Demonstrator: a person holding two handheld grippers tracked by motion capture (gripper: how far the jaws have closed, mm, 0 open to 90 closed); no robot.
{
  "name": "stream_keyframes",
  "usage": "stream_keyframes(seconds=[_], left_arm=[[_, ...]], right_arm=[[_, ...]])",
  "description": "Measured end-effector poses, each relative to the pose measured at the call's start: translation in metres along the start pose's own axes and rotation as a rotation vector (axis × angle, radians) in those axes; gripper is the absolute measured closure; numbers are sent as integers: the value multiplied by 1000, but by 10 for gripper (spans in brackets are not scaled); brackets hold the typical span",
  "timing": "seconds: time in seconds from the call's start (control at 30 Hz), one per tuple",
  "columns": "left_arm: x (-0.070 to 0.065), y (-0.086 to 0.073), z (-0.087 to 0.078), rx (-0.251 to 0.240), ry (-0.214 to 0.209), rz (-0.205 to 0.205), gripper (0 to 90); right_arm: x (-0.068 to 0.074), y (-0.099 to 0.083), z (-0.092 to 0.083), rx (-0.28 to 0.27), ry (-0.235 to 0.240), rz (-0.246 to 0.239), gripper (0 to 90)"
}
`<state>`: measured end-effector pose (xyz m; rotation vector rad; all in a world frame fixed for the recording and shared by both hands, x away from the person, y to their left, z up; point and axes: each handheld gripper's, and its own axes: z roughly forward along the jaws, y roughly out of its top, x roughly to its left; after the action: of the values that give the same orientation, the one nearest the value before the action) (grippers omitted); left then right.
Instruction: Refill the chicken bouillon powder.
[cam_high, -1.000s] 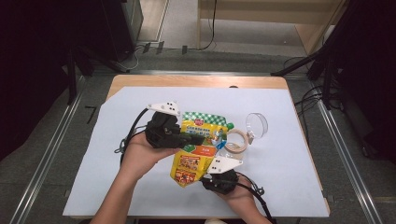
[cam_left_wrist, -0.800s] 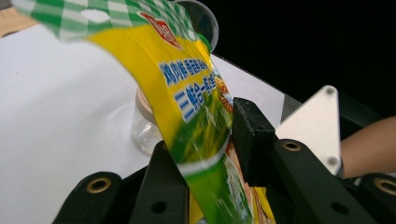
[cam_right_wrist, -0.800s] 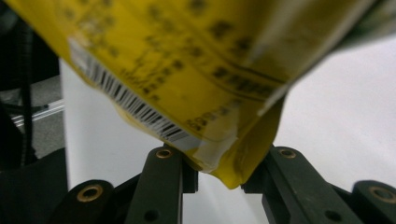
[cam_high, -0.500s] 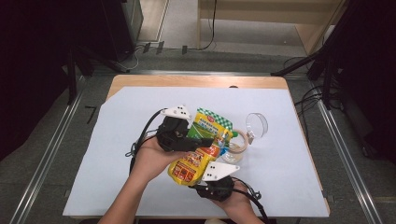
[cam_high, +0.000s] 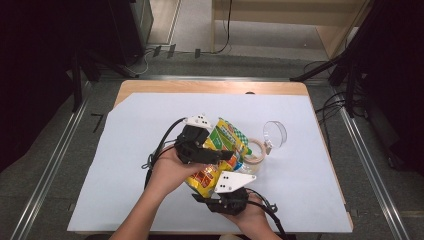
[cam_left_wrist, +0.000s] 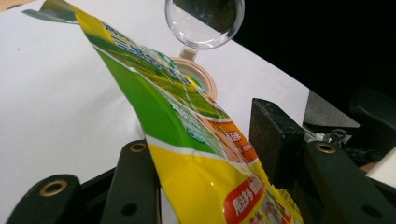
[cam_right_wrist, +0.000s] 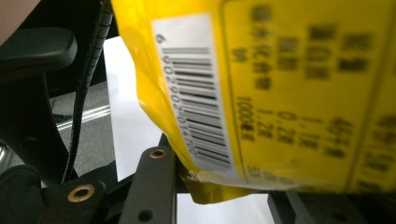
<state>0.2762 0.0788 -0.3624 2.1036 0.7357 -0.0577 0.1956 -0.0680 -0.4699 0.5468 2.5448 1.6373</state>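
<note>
Left claw (cam_high: 220, 152): your jaws have just been opening, bag (cam_high: 220, 155) between them, one pad clear of it.
Right claw (cam_high: 220, 187): you're pinching the bag's bottom edge.
Bag: up off the tabletop (cam_high: 130, 140), beside the jar (cam_high: 257, 150).

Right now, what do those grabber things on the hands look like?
Both grippers, left and right, are black, each with a pale three-cornered plate on top bearing dark dots, and a black cable behind. The jaws have brass-ringed holes. The forearms are bare, no sleeves.
</note>
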Motion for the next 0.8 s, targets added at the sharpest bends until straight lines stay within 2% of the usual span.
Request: stream_keyframes(seconds=[0.17,0.27,0.4,0.53,0.8], left_arm=[[3,15,5,51,26,-11,580],[5,25,11,81,22,-10,588],[12,33,13,94,6,-53,610],[19,32,17,99,-10,-97,613],[11,29,17,88,3,-61,593]], right_arm=[[-6,6,0,-6,-7,16,691],[-9,12,0,3,-15,9,663],[-16,17,-1,-5,-13,22,659],[-20,17,-1,1,-6,26,646],[-18,14,-1,20,-23,8,649]])
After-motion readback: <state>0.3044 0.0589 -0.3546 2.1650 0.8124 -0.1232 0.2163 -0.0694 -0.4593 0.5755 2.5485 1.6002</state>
